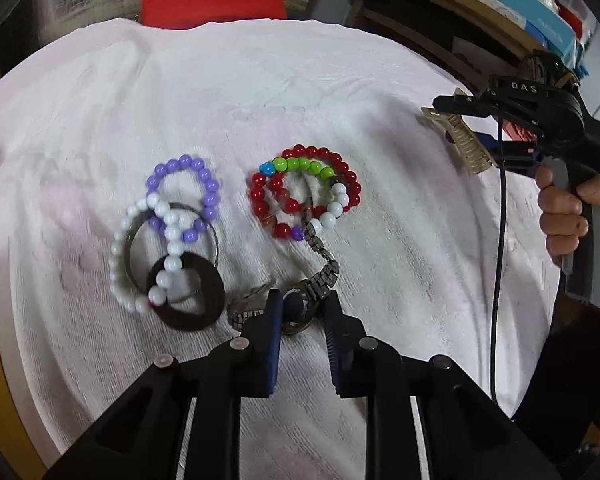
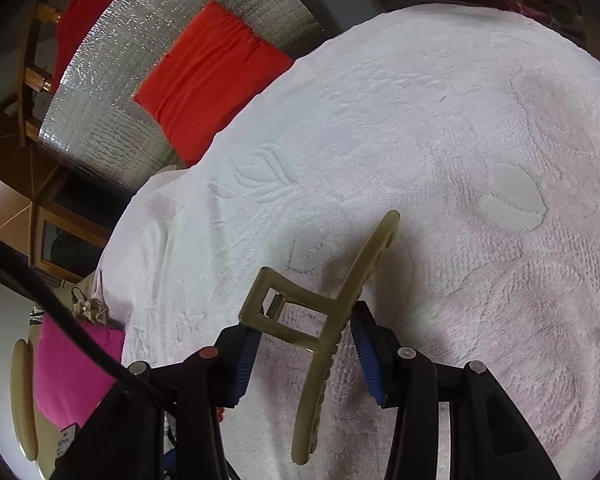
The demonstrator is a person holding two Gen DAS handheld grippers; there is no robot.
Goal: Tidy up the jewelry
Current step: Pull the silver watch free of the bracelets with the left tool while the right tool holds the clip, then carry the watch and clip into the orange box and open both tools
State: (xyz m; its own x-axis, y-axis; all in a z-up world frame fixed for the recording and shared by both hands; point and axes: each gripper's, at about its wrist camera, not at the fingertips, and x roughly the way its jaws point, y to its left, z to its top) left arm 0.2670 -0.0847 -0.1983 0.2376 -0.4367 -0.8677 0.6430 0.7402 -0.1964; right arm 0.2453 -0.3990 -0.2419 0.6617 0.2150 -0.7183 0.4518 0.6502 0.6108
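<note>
A rough, matt white terry towel [image 1: 340, 92] with embossed leaf patterns lies ahead of the left hand-held gripper [image 1: 302, 312]. The bead bracelets [image 1: 304, 192] on it look like glossy, smooth plastic. The watch [image 1: 300, 308] between its blue ribbed pads has a shiny metal link band. The right hand-held gripper [image 2: 306, 336] grips a matt olive plastic hair claw clip [image 2: 332, 304].

The towel [image 1: 260, 92] is pale pink-white with an embossed leaf pattern. At nine o'clock of the red bead bracelet [image 1: 354, 184], which carries green, blue and white beads, lie a purple bracelet [image 1: 204, 178] and a white bracelet [image 1: 118, 240]. The hair claw [image 2: 340, 304] is olive-tan; the cushion [image 2: 212, 80] is red.
</note>
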